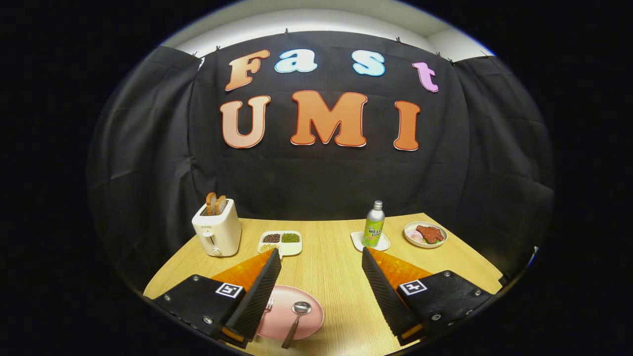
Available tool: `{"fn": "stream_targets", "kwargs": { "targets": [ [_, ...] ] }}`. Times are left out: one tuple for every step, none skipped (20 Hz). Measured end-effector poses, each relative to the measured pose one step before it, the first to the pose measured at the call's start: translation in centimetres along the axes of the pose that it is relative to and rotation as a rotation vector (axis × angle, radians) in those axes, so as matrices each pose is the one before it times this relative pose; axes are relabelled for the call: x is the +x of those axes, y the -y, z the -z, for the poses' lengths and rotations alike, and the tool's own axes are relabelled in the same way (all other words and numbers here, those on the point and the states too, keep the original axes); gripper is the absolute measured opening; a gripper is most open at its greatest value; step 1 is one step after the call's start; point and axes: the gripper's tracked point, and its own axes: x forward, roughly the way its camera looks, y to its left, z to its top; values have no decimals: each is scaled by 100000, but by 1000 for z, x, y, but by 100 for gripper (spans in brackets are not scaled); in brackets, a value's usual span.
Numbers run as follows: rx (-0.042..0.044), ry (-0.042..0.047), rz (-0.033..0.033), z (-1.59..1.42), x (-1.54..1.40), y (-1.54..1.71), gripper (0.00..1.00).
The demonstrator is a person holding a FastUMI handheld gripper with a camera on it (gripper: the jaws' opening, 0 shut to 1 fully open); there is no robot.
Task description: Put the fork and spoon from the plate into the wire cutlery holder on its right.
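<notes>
Hovering gripper (321, 257) agape above spoon (298, 313), seemingly

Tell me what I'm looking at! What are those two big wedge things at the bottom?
Those wedges are the two fingers of a claw that a person carries by hand. A camera rides on it and looks forward, so you see what the claw sees. The fingers are wide apart and hold nothing. Between them, on the light wooden table, lies a round pink plate with a metal spoon and a fork peeking past the left finger. Farther back stand a white toaster with bread, a white divided snack tray, a green drink bottle and a small plate of food.
</notes>
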Motion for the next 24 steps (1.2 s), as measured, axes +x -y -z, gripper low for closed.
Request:
{"fn": "stream_targets", "kwargs": {
  "targets": [
    [-89,-298,-129,109,9,-70,99],
    [-33,-449,-192,296,57,-179,99],
    [-71,-138,-276,187,-81,-161,99],
    [-404,-61,-89,185,-33,-119,99],
    [-757,-21,120,148,-41,-52,99],
    [-867,116,199,208,30,-94,99],
    [-679,-72,-4,359,43,-94,99],
    [-613,-187,72,607,82,-272,99],
    [-53,-728,-208,523,74,-197,99],
    [396,-781,-451,831,160,-313,99],
    [628,-1264,-365,845,102,-297,99],
    [357,-1130,-501,906,128,-395,99],
    [-467,-1463,-77,935,95,-344,99],
    [-764,-1427,-6,1093,189,-188,99],
    [-1085,-1723,41,1067,287,-278,99],
    [-852,-2099,45,1286,260,-342,99],
    [-832,-1726,-64,1043,331,-295,99],
    [-700,-2440,-13,1279,138,-334,99],
    [-301,-2373,-271,1100,284,-208,98],
    [317,-2755,-711,1239,401,-368,98],
    [483,-2279,-181,942,358,-219,97],
    [97,-2142,-664,945,308,-146,97],
    [-529,-2292,-975,911,413,-413,93],
    [-608,-2709,-549,908,514,-297,89]
  ]
}}
